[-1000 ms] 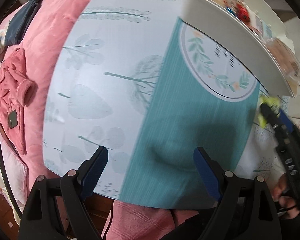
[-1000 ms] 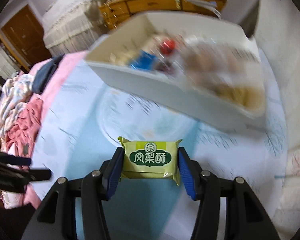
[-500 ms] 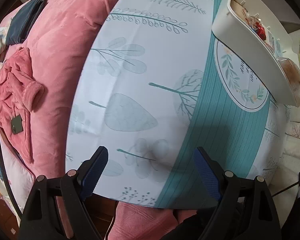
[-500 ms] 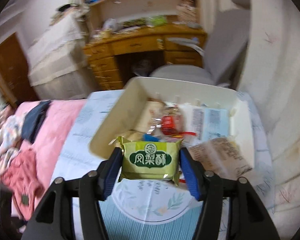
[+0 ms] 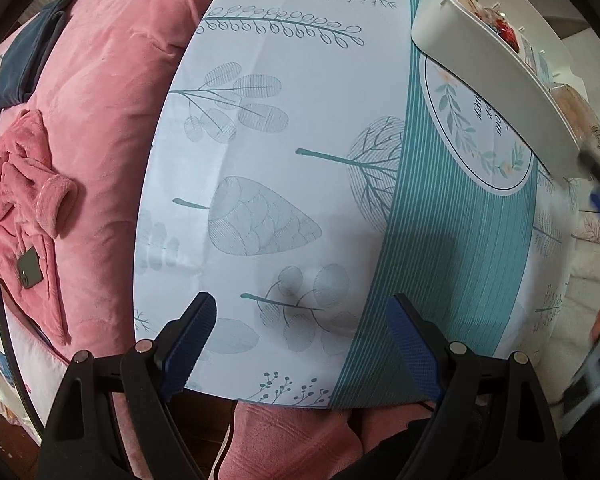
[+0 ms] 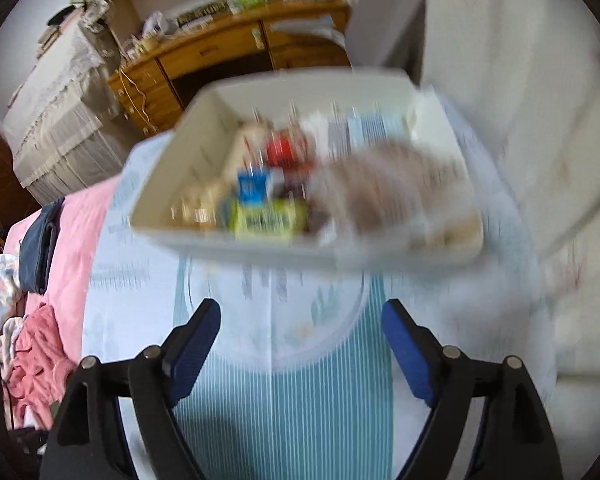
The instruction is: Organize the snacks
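Observation:
A white bin [image 6: 172, 184] holds several snack packets on the patterned table [image 6: 284, 400]. A yellow-green pineapple cake packet [image 6: 270, 220] lies inside it near the front wall; the view is blurred. My right gripper [image 6: 301, 344] is open and empty, held over the table in front of the bin. My left gripper [image 5: 302, 340] is open and empty above the table's near edge. The bin [image 5: 484, 60] shows at the upper right of the left wrist view.
A pink blanket [image 5: 108, 92] with pink clothing [image 5: 24, 184] and a dark garment [image 5: 32, 64] lies left of the table. A wooden desk [image 6: 228, 52] and shelves stand behind. A white wall [image 6: 520, 80] is on the right.
My right gripper opened and let go of the yellow-green packet, which now lies in the bin. The gripper has drawn back from the bin. My left gripper stayed open.

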The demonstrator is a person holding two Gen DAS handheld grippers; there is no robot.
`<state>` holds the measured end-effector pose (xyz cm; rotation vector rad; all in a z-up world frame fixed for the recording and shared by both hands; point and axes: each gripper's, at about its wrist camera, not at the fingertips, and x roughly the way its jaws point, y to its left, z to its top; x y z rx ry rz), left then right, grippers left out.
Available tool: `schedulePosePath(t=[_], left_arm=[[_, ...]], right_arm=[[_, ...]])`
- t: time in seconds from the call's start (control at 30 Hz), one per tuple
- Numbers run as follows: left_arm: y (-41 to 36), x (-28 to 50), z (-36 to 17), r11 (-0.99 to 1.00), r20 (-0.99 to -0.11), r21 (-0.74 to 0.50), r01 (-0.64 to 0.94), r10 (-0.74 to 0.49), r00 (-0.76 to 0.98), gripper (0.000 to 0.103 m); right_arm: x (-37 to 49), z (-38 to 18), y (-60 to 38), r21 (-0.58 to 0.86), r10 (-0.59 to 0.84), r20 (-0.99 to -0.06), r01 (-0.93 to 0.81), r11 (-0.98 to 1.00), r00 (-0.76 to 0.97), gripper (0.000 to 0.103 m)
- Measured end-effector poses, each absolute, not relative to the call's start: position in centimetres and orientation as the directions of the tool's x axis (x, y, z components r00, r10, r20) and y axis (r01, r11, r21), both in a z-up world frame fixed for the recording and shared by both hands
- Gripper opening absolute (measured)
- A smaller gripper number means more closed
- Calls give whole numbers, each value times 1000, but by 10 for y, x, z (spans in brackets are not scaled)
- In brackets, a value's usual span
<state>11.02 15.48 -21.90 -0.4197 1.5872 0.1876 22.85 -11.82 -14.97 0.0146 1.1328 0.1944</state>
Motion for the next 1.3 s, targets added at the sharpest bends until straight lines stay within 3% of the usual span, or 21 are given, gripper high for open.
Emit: schedulePosePath(t=[0.33,0.53,0.77,1.07,1.3], left_arm=[[121,91,-204,920,-982,-186,-344,-162,97,86],[76,78,-163,936,-953,-236,-261,-171,250,86],[26,81,-98,942,-903,-275,-195,-183,389,86],[-15,72,-41,971,-905,-185,-153,-108,411,86],[-11,43,-20,966,-872,-123,-228,5,489,90]], right_arm=[[149,-188,-171,160,176,-965,-95,983,195,86],[122,-153,-208,237,251,-939,-84,968,233,86],[105,-92,-224,212,268,-904,-196,958,333,87],[84,-34,-244,193,250,-899,-186,963,360,92],[68,-18,-233,229,305,-881,-239,944,361,94]])
